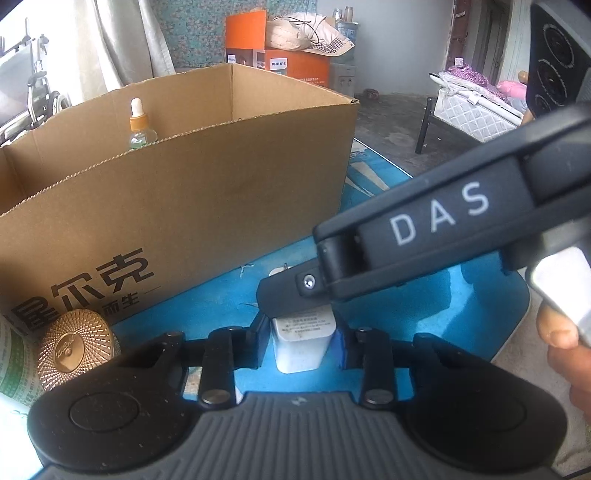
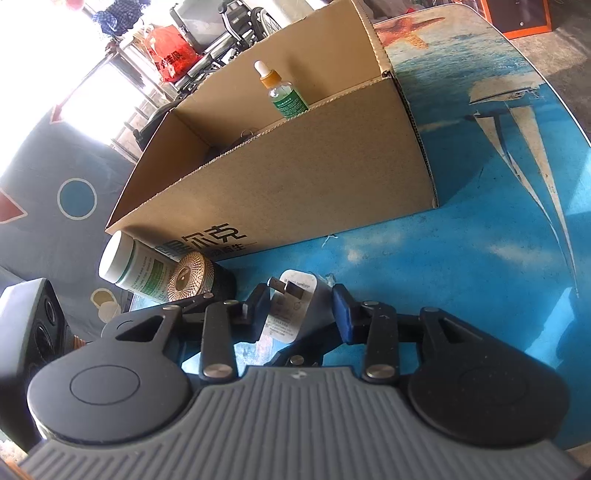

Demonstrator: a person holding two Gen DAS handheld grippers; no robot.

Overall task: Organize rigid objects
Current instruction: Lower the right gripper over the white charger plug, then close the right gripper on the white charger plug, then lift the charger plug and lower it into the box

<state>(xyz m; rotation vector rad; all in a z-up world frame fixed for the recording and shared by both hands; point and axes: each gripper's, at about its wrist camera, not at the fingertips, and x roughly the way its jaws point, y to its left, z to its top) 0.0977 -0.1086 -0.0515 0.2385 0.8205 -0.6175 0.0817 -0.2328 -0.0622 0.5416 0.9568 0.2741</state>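
Covering the worktop [image 2: 461,229] is a glossy blue seascape print with a white sailboat and an orange starfish; its edge is rounded. Behind it the room shows a bare concrete floor, pale curtains, a folded wheelchair [image 2: 236,22], an orange Philips carton [image 1: 280,55] and a metal-framed bed [image 1: 476,103] with a quilted mattress.

One open corrugated cardboard box [image 1: 207,177], printed with black Chinese characters, stands on the worktop; one clear dropper bottle [image 2: 282,90] with green liquid, an orange collar and a white bulb stands upright inside it. Beside the box's front corner lie one white cylindrical bottle [image 2: 129,267] with a green label, on its side, and one round jar [image 2: 201,282] with a ribbed gold lid.

One white, blocky plastic charger plug [image 2: 295,310] with two metal prongs sits between the fingers of both grippers. The left gripper [image 1: 303,341] has its dark pads against the charger's sides, gripping it. The right gripper [image 2: 295,312], with blue pads, brackets the same charger, its left pad touching; whether the right pad presses cannot be told.
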